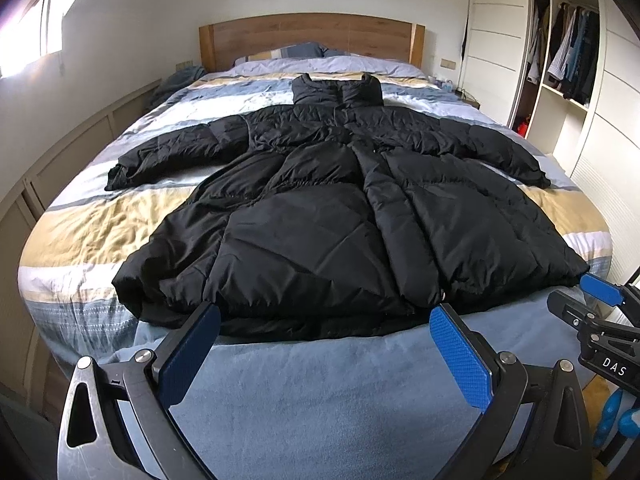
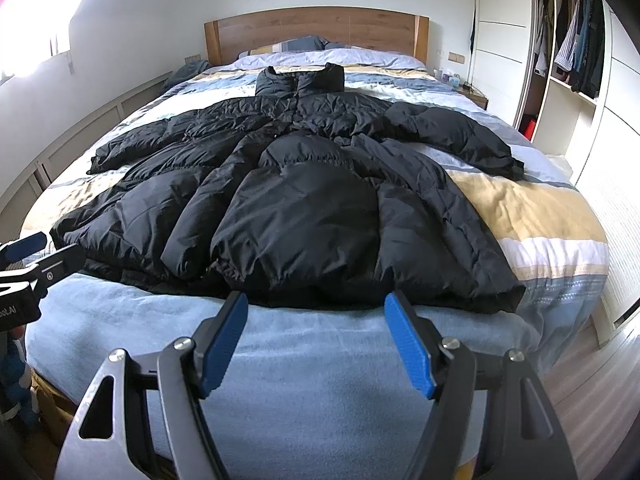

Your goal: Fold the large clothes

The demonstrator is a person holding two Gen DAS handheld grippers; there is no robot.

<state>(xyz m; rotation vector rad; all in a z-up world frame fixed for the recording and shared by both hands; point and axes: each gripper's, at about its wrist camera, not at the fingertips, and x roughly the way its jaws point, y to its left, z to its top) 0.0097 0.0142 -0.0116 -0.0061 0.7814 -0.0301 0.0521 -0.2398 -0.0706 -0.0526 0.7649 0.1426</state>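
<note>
A long black puffer coat [image 1: 320,208] lies spread flat on the bed [image 1: 88,224], front up, collar toward the headboard, both sleeves stretched out sideways. It also shows in the right wrist view [image 2: 304,200]. My left gripper [image 1: 325,316] is open and empty, hovering just short of the coat's hem near its middle. My right gripper [image 2: 316,304] is open and empty, just before the hem toward the coat's right side. The right gripper's blue pads [image 1: 600,290] show at the right edge of the left wrist view.
The bed has a striped blue, yellow and white cover and a light blue blanket [image 1: 340,392] at the foot. A wooden headboard [image 1: 312,36] and pillows stand at the far end. An open wardrobe [image 1: 568,52] with hanging clothes is on the right, low panelling on the left.
</note>
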